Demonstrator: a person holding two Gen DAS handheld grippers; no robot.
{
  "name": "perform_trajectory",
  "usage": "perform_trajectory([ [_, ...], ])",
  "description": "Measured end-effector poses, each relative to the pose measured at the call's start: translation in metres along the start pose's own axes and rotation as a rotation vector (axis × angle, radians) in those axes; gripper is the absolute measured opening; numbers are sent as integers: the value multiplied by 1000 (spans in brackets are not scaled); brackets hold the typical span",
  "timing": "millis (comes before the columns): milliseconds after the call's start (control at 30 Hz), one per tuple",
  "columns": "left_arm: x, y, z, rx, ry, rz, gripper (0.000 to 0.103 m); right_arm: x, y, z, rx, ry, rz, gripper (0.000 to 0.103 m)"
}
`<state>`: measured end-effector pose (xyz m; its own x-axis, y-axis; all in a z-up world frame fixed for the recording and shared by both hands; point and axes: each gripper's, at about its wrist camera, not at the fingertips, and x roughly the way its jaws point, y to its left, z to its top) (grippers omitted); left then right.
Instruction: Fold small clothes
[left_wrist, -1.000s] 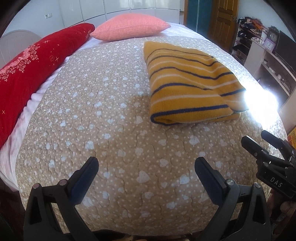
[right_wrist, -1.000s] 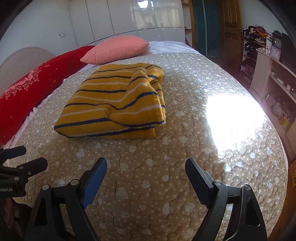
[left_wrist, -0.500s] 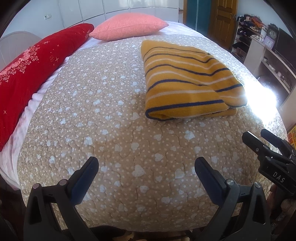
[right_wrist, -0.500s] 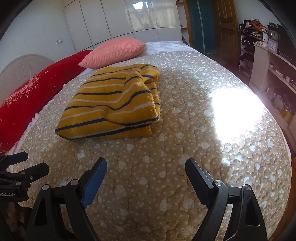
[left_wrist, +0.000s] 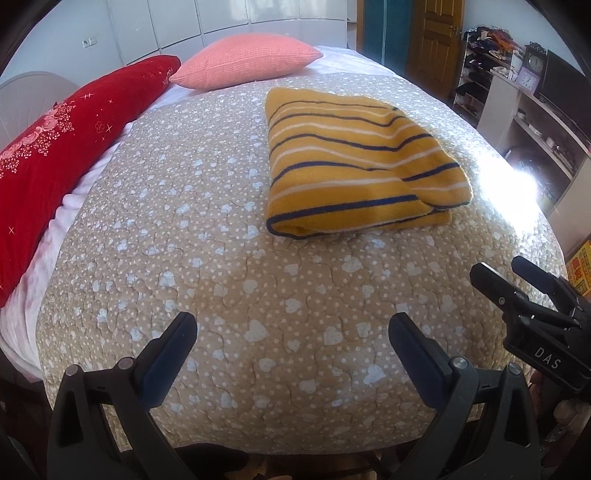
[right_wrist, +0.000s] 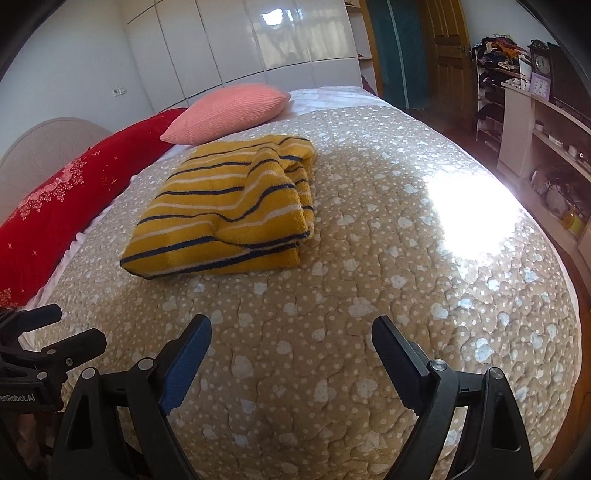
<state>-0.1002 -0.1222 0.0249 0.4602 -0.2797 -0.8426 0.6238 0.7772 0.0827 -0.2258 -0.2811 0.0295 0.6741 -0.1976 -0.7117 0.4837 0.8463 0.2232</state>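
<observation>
Mustard-yellow knit with navy and white stripes: folded sweater (left_wrist: 354, 162) lying flat on beige quilt (left_wrist: 207, 229), heart and dot print all over. From left wrist view, at about one o'clock past the fingers; from right wrist view (right_wrist: 229, 206), at about eleven o'clock. Thick doubled edge toward the cameras, bunched loose layers along its right side in right wrist view. Well apart from both grippers, untouched.

Left gripper (left_wrist: 291, 332) low over near edge of quilt, jaws spread wide, blue pads facing inward, nothing between them but printed fabric. Right gripper (right_wrist: 291, 332) likewise spread wide over near edge, holding nothing. Seen also from left wrist view at three to four o'clock (left_wrist: 513, 280), black fingers pointing toward the bed, a gap between them. Left gripper likewise visible in right wrist view at about eight o'clock (right_wrist: 55, 325), fingers parted.

Beyond the sweater at twelve o'clock, pink pillow (left_wrist: 247, 59) at head of bed. Long red bolster (left_wrist: 62, 147) with floral embroidery running along left side, at nine to ten o'clock. Bright sun patch (right_wrist: 472, 218) on quilt at two o'clock in right wrist view. White wardrobe doors (right_wrist: 229, 44) behind the pillow, wooden door (left_wrist: 436, 44) and cluttered shelves (left_wrist: 532, 122) off to the right.
</observation>
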Motion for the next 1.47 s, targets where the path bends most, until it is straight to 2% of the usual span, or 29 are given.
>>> perform_trajectory([
  [333,2,4,0,-10,14,-41,103,0,6,-1,-18,9,-2,92],
  [700,8,12,2,-27,-3,-21,103,11,18,2,-59,28,-15,92],
  [933,18,15,10,-29,-1,-27,103,17,22,9,-94,26,-34,92],
  [1300,32,18,34,-26,-13,-62,103,28,16,32,-62,23,-50,93],
  [1467,30,16,34,-17,-23,-42,103,27,20,31,-70,33,-44,92],
])
